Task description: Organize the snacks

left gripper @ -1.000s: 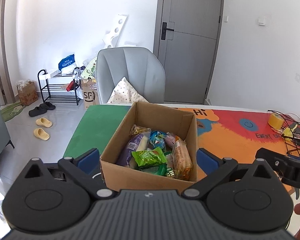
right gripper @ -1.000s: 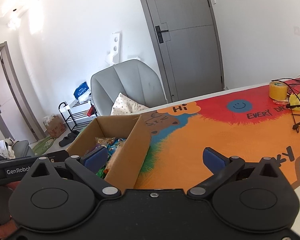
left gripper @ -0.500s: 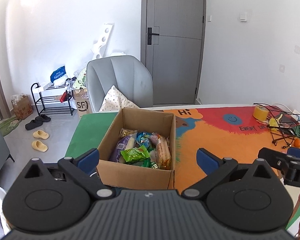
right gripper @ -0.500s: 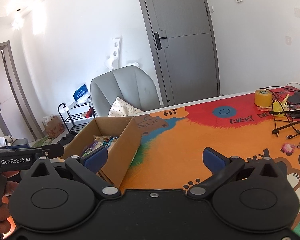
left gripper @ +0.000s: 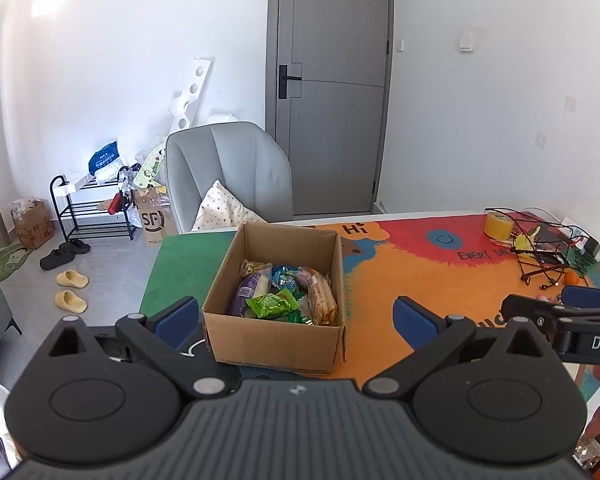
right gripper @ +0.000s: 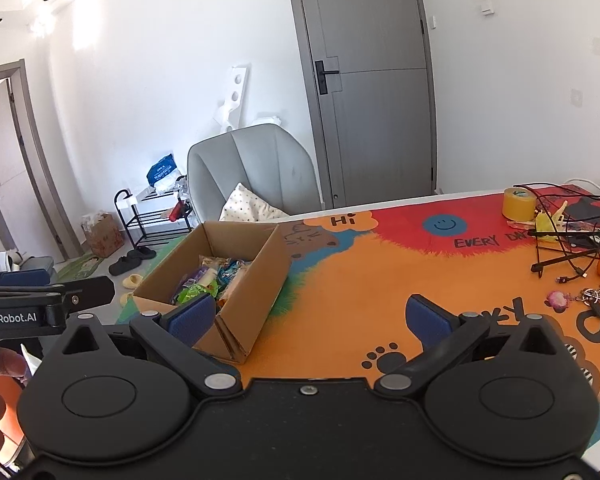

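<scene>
Two wide-open grippers above a table with one box of snacks

The left gripper (left gripper: 296, 316) and right gripper (right gripper: 310, 316) both hold nothing, jaws spread wide. One open cardboard box (left gripper: 276, 338) sits near the table's (right gripper: 360, 280) left edge on a colourful mat, holding a heap of snack packets (left gripper: 284, 294), too jumbled to count. One yellow tape roll (right gripper: 519, 203) stands toward the far right corner; a grey chair (left gripper: 228, 176) and grey door (left gripper: 332, 88) lie beyond.

Open cardboard box (left gripper: 276, 336), snack packets (left gripper: 284, 294) inside
</scene>
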